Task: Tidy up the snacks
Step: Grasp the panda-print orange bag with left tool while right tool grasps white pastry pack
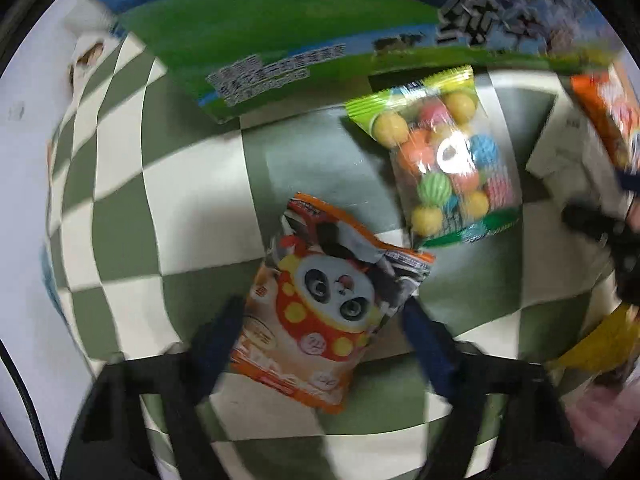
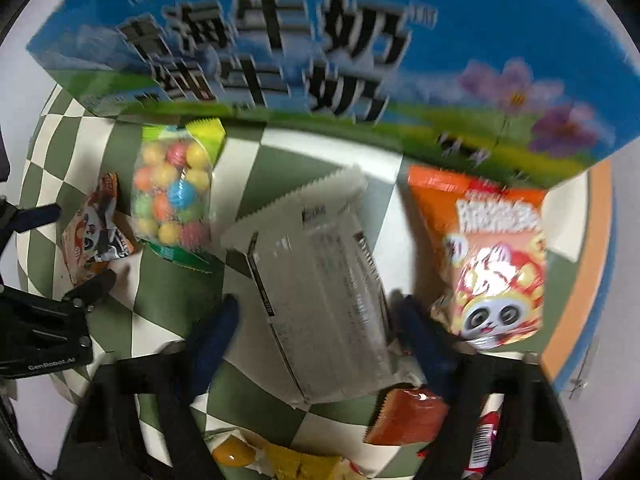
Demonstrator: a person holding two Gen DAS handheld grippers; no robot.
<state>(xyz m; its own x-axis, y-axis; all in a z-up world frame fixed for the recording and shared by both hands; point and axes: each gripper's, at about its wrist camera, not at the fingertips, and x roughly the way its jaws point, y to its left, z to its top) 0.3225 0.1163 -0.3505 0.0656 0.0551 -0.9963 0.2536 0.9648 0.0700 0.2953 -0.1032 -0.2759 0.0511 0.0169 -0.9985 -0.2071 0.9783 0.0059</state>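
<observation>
Left gripper [image 1: 320, 316], jaws wide, straddles a panda snack packet [image 1: 320, 304] without clamping it. Right gripper [image 2: 316, 316], equally open, brackets a white sachet [image 2: 320, 280] on the checkered cloth [image 2: 280, 152]

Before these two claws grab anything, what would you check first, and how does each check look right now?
1. Left gripper jaws open: ok.
2. Panda snack pack sits between the left jaws: ok.
3. Right gripper jaws open: ok.
4. Grey-white packet sits between the right jaws: ok.
5. Gumball bag clear of the left jaws: ok.
6. Orange panda bag clear of the right jaws: cannot tell; it lies very close.
</observation>
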